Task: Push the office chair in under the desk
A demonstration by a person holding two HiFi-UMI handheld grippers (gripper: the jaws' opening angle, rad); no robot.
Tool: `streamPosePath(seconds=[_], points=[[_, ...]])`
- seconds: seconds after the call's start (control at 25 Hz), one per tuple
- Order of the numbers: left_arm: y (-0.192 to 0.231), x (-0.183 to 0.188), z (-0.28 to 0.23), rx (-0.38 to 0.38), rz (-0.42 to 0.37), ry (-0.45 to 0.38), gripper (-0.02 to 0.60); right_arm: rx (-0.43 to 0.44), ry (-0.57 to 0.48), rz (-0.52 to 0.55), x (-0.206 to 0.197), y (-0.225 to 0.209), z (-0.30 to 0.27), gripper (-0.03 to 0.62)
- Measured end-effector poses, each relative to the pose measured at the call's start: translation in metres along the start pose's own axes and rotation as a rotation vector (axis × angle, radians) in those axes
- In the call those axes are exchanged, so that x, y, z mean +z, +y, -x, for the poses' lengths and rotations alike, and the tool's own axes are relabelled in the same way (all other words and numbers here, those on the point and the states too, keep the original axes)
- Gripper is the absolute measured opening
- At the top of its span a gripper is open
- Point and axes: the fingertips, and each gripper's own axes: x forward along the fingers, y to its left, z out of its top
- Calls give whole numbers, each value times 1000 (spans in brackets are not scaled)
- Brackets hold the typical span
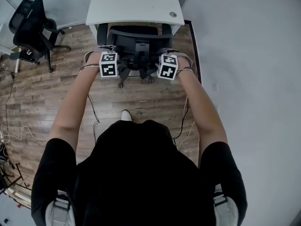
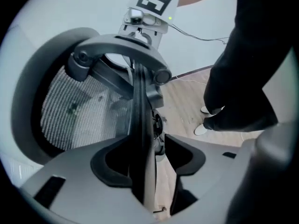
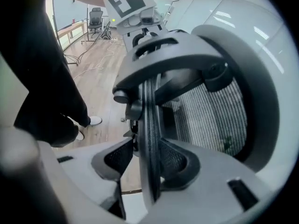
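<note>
The office chair (image 1: 136,45) is sitting right up at the white worktop (image 1: 134,4), seat looking tucked underneath and only the back and arm pads sticking out, so I'm guessing it's pretty much home.

Handling-wise, I'm expecting it to be heavyish but rolling easily on castors over the wood floor (image 1: 47,102). It'll also want to swivel if one side is getting pushed harder than the other. The hard plastic rim (image 2: 139,120) of the back is the stiff bit to hold. The mesh (image 2: 79,111) is just going to sag.

The left gripper (image 2: 149,157) is straddling that rim with its jaws spread, a strip of floor showing beside one pad. The right gripper (image 3: 147,160) is doing the same on the other edge, jaws apart and sitting close but not squeezing, as far as I can tell.

A second chair (image 1: 33,29) is parked well off to the left.
</note>
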Motion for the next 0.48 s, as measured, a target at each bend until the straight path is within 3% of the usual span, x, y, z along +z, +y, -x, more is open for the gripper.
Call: streamPosePath(seconds=[0.12, 0.2, 0.48], points=[[11, 10, 26, 64, 46, -59, 213, -33, -47, -5, 8, -3, 26, 160], [15, 18, 45, 123, 110, -124, 212, -60, -139, -63, 16, -5, 44, 160], [-12, 53, 118, 290, 401, -413, 178, -145, -601, -438, 40, 2, 126, 156]])
